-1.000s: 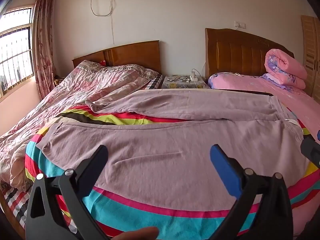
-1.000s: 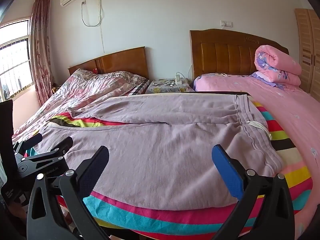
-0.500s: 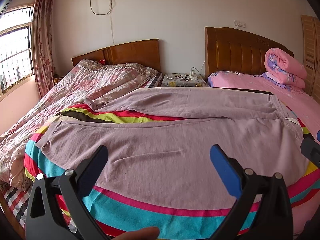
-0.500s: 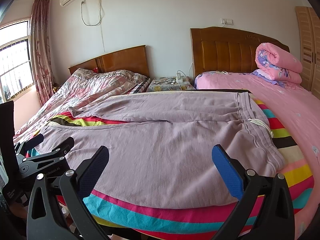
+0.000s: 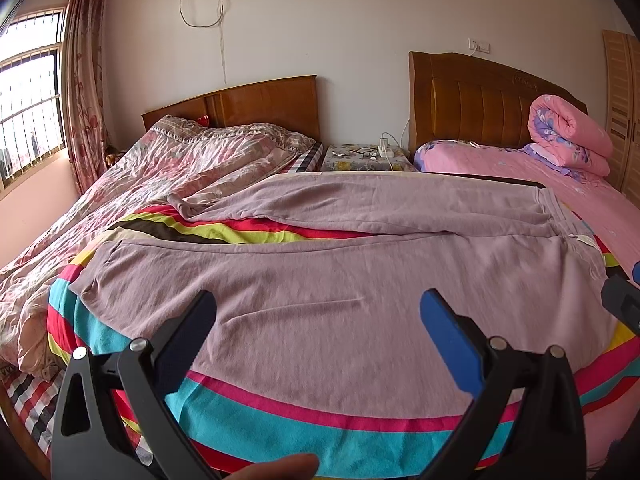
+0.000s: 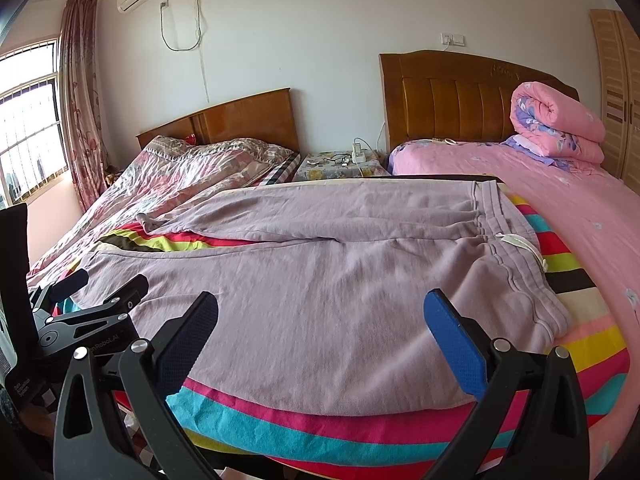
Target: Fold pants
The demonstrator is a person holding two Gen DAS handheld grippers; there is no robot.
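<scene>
Pants [image 6: 320, 280], soft purple, lie flat on a striped blanket [image 6: 360, 436] on the bed. Left claw [image 5: 316, 316] and right claw [image 6: 320, 316] are both spread wide, holding nothing, near the pants' front edge. Writing on the left claw ends "Robot.AI".

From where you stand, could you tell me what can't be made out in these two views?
- Pants: the near hem is hidden behind the left gripper in the left view, and behind the right gripper in the right view.
- Items on the nightstand: too small to identify in either view.
- Wardrobe: cut off by the right edge.
- Floor: hidden by the striped blanket.
</scene>
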